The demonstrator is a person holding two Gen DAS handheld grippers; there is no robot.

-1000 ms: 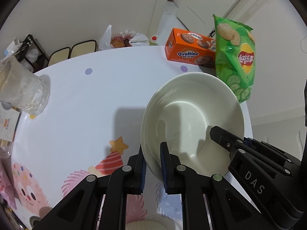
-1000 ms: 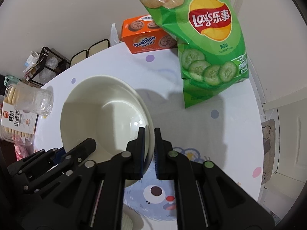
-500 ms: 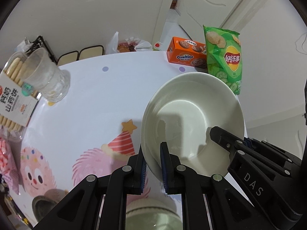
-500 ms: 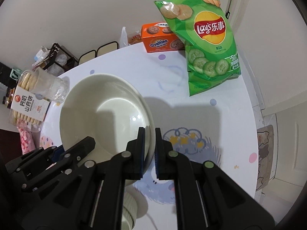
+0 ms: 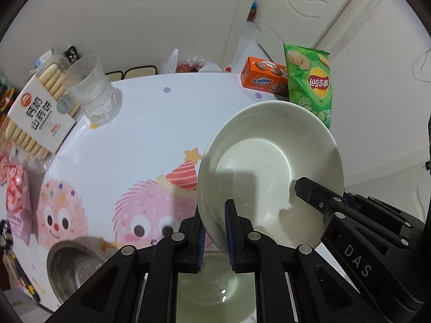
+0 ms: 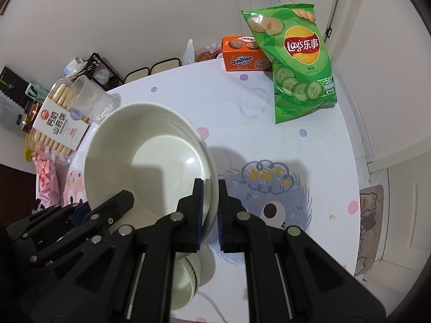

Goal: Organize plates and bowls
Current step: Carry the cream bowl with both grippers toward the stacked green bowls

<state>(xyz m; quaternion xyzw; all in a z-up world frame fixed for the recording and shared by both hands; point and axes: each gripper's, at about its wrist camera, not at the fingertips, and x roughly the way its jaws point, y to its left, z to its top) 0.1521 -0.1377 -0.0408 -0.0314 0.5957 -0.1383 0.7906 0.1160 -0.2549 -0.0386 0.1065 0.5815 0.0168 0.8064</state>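
Both grippers, left (image 5: 215,238) and right (image 6: 209,210), pinch opposite rims of one big white bowl (image 5: 269,172), held above the bench (image 5: 150,134). Glazed, stiff, heavy-looking, likely slippery and breakable; rim grips suit it. Another bowl (image 5: 215,290) waits underneath.

A round table (image 5: 140,123) with a cartoon-monster cloth stands by white walls (image 5: 134,18) and a white door (image 5: 323,5).
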